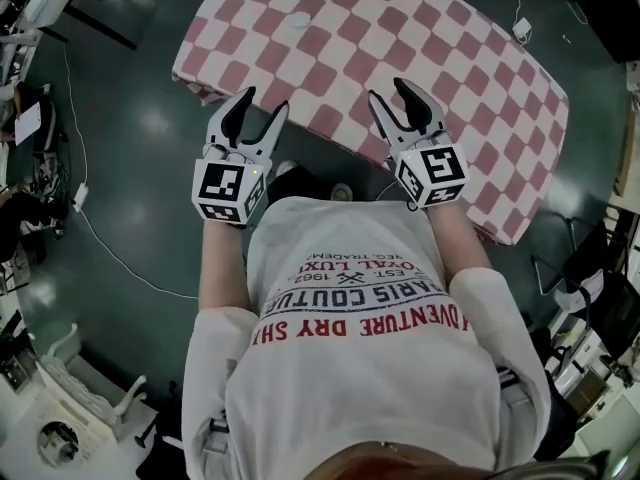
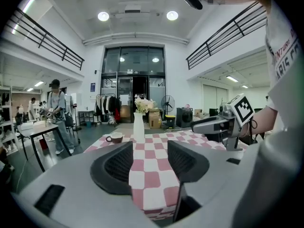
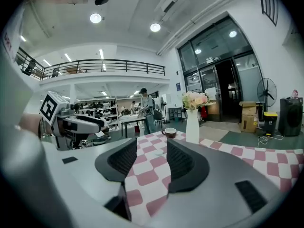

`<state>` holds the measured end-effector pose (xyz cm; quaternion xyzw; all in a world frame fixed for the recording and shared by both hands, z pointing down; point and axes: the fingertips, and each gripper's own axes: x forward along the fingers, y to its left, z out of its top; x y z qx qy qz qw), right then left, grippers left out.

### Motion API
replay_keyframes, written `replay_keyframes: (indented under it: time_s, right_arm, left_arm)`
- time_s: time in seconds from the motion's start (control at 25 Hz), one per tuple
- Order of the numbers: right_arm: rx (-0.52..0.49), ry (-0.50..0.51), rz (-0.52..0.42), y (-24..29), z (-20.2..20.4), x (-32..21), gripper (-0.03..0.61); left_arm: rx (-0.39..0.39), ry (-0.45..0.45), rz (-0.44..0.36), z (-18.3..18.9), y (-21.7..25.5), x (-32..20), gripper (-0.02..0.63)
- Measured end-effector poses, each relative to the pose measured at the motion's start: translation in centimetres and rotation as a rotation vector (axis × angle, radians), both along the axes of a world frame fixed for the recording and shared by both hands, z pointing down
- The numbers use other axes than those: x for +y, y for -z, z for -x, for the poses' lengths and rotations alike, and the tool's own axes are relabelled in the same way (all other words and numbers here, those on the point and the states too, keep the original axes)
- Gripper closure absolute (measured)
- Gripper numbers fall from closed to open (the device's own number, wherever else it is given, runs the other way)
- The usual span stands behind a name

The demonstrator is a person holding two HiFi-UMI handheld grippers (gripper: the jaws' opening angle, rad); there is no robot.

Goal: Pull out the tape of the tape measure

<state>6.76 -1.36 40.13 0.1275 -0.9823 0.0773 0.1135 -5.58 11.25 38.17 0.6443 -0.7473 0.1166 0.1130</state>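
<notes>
A small round white object, which may be the tape measure, lies on the far part of the red-and-white checkered table. It shows again as a pale disc between my right jaws' line of sight, well ahead of them. My left gripper hovers at the table's near edge, open and empty. To its right, my right gripper is over the near edge too, also open with nothing between its fingers. Both point at the table, a good way short of the white object.
A white vase with flowers and a cup stand at the table's far end. A white plug with its cable lies near the table's right edge. In the background a person stands by another table. Dark floor surrounds the table.
</notes>
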Motion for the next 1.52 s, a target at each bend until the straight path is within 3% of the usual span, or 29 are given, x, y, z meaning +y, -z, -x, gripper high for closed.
replay_keyframes:
  time_s: [0.2,0.48,0.6,1.0,1.36,1.52]
  right_arm:
    - [0.029,-0.076,0.014,-1.0,2.8,-3.0,0.367]
    - [0.077,-0.242,0.097,-3.2,7.0,-6.3,0.367]
    - [0.1,-0.32,0.137,-4.6,8.2,-7.6,0.368]
    - [0.19,-0.492,0.172,-8.9,10.6,-9.5,0.368]
    - [0.202,-0.575,0.232,-10.7,10.8,-9.7,0.368]
    - [0.21,-0.604,0.236,-10.9,10.5,-10.1,0.368]
  left_arm:
    - [0.022,-0.127,0.054,3.4,-2.3,-5.1,0.371]
    - [0.058,-0.349,0.2,8.2,-7.1,-11.1,0.371]
    - [0.037,-0.429,0.261,9.9,-9.3,-13.3,0.371]
    - [0.023,-0.642,0.463,12.6,-17.7,-17.5,0.37]
    - [-0.032,-0.718,0.682,12.9,-22.7,-19.4,0.354]
    - [-0.049,-0.72,0.74,13.2,-24.1,-19.4,0.351]
